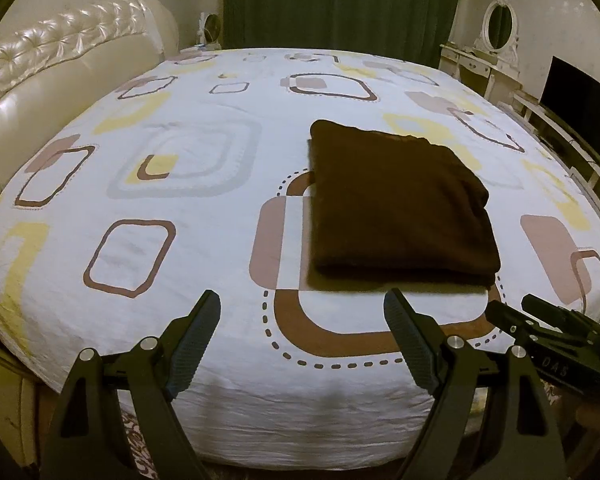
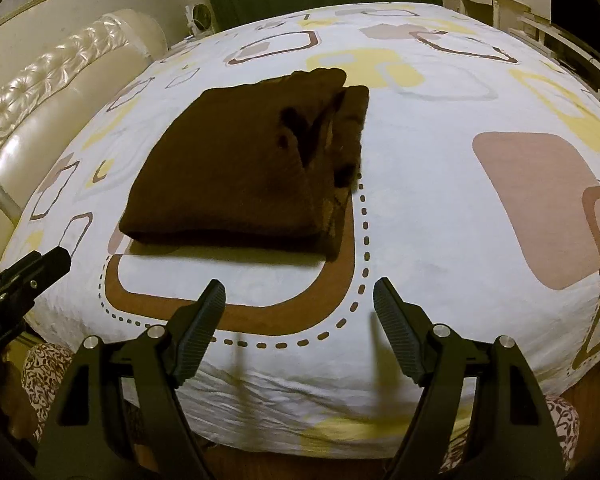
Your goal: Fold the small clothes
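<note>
Brown garment (image 1: 400,204) lies folded into a flat rectangle on the bed (image 1: 180,200), right of centre in the left wrist view, left of centre in the right. Left gripper (image 1: 302,308) and right gripper (image 2: 299,296) hover near its near edge, jaws apart and empty, not touching the cloth.

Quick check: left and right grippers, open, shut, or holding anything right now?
Left gripper: open, empty, short of the folded brown garment.
Right gripper: open, empty, also short of the garment.
</note>
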A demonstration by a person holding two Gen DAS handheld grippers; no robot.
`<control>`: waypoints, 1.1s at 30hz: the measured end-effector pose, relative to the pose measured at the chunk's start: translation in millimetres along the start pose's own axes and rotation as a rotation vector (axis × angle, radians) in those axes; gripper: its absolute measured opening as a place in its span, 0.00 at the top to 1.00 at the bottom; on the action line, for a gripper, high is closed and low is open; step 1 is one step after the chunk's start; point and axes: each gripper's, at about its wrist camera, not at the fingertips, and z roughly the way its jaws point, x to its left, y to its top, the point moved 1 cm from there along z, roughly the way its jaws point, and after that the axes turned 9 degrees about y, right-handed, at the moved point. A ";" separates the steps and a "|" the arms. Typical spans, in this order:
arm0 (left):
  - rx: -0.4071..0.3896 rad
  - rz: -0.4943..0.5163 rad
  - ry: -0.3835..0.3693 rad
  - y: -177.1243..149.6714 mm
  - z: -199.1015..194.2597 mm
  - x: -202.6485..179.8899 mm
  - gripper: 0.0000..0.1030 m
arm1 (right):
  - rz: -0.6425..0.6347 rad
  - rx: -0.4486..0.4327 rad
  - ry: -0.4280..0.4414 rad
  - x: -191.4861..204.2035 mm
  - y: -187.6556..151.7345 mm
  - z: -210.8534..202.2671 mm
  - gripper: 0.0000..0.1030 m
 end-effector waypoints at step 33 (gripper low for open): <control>0.008 0.018 0.002 -3.0 0.7 -3.2 0.18 | -0.003 0.025 0.009 1.8 -5.2 3.3 0.26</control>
